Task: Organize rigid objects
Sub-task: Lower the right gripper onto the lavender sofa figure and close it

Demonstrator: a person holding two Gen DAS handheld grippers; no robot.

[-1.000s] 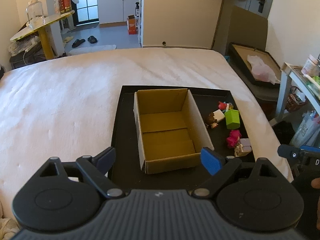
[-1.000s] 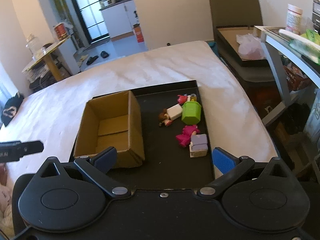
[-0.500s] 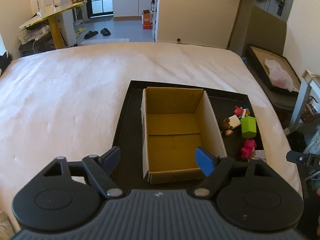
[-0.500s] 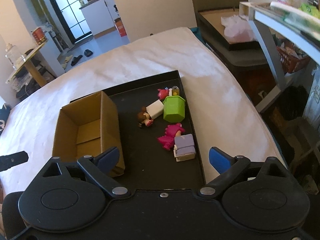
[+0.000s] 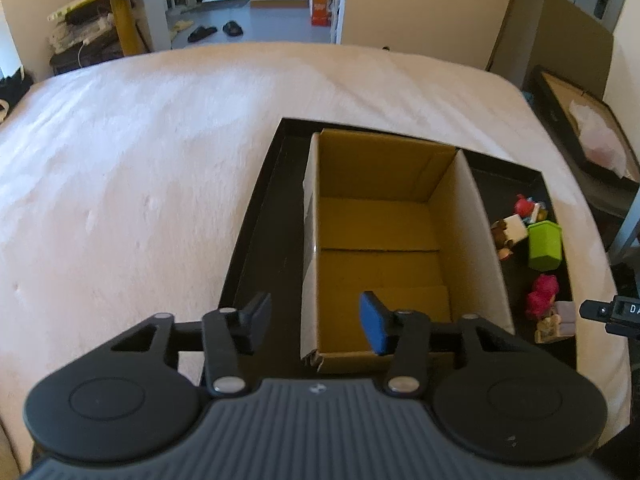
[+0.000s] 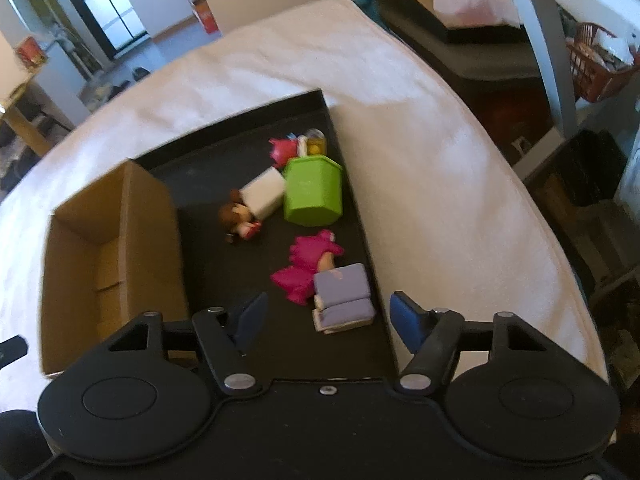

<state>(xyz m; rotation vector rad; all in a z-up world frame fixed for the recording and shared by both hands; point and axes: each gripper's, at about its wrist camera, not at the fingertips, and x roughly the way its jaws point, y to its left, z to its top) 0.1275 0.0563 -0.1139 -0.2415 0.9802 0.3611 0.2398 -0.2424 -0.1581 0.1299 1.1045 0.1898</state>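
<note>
Left wrist view: the left gripper (image 5: 316, 322), jaws closing with only the near-left wall of the open brown cardboard box (image 5: 384, 240) between them, untouched, hangs over the black tray (image 5: 260, 216) on a white bedcover (image 5: 140, 152). Right wrist view: the right gripper (image 6: 326, 322), jaws closing on nothing, hovers near the lilac toy sofa (image 6: 344, 296), pink figure (image 6: 308, 264) and green hexagonal pot (image 6: 314, 192); small toys behind the pot are blurred.

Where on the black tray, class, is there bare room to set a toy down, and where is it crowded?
Bare: the cardboard box floor, and the tray strip between the box wall and the toys. Crowded: the tray's right edge, where the green bin, white block, pink toy and lilac sofa cluster.
</note>
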